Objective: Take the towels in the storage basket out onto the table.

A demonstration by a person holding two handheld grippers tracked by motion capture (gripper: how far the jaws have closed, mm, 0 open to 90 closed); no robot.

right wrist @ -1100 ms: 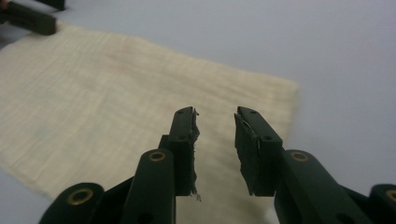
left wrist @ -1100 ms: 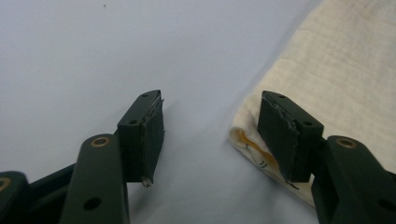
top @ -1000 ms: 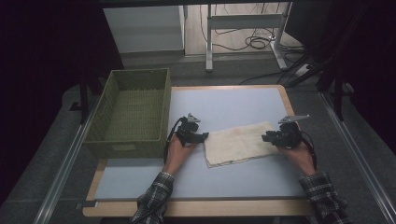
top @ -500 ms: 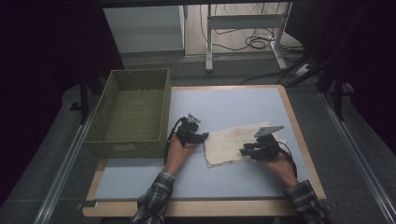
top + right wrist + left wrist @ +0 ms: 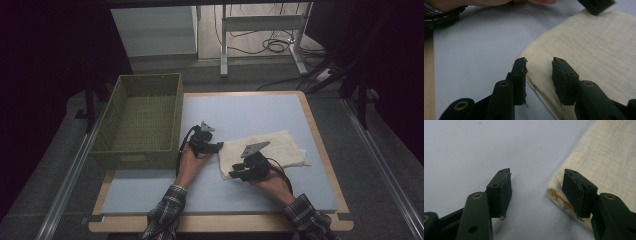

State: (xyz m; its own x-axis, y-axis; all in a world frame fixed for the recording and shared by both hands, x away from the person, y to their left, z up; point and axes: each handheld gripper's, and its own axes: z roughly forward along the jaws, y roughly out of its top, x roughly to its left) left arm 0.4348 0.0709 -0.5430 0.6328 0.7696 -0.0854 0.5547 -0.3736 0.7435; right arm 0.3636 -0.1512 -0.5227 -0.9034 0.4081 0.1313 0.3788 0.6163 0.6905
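The cloth lies folded on the bench; both grippers' fingers stand apart, empty, at its 9 o'clock edge. The basket at 10 o'clock awaits.

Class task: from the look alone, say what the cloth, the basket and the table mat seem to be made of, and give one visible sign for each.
Cloth: likely cotton gauze, matte cream; fine crinkled weave in the left gripper view.
Basket: probably woven plastic or dyed fibre, olive green; regular lattice in its walls.
Mat: smooth pale blue-grey sheet, possibly vinyl or foam; even, textureless surface.
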